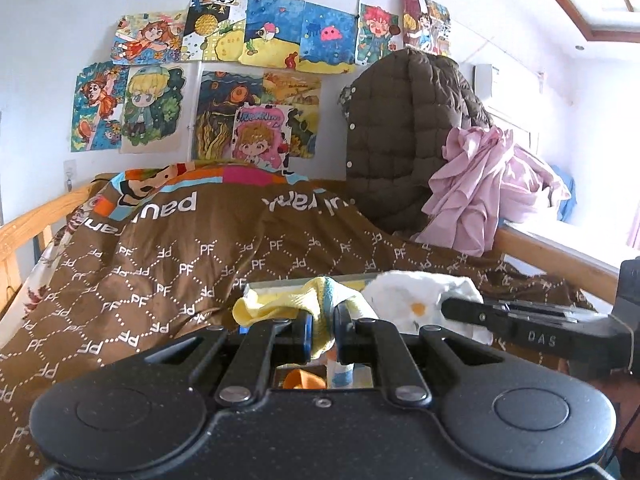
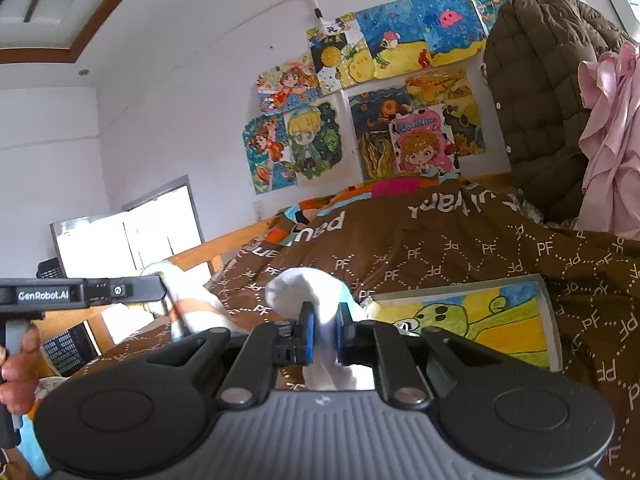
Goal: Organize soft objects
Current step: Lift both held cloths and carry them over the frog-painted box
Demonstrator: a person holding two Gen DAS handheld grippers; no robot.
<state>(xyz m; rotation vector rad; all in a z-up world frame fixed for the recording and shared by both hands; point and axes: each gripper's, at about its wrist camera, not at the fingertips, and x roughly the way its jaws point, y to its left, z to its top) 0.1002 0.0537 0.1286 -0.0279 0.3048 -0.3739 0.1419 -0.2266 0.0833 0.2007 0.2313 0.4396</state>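
My left gripper point(image 1: 324, 332) is shut on a yellow and light-blue soft cloth point(image 1: 272, 306) that bunches up over its fingers. Beside it on the right is a white cloth with an orange spot point(image 1: 408, 300), pinched by my right gripper point(image 1: 446, 307), which reaches in from the right. In the right wrist view my right gripper point(image 2: 320, 334) is shut on that white cloth point(image 2: 296, 288). My left gripper point(image 2: 160, 290) comes in from the left, with a white and orange-striped fabric point(image 2: 192, 308) hanging from its tip. Both are held above the brown bed cover point(image 2: 460, 248).
A framed turtle drawing point(image 2: 480, 320) lies on the cover just past the grippers. A brown padded jacket point(image 1: 400, 140) and pink clothes point(image 1: 480, 184) pile up at the bed's right end. A wooden rail point(image 1: 28, 228) edges the left side. A hand point(image 2: 18, 364) grips the left handle.
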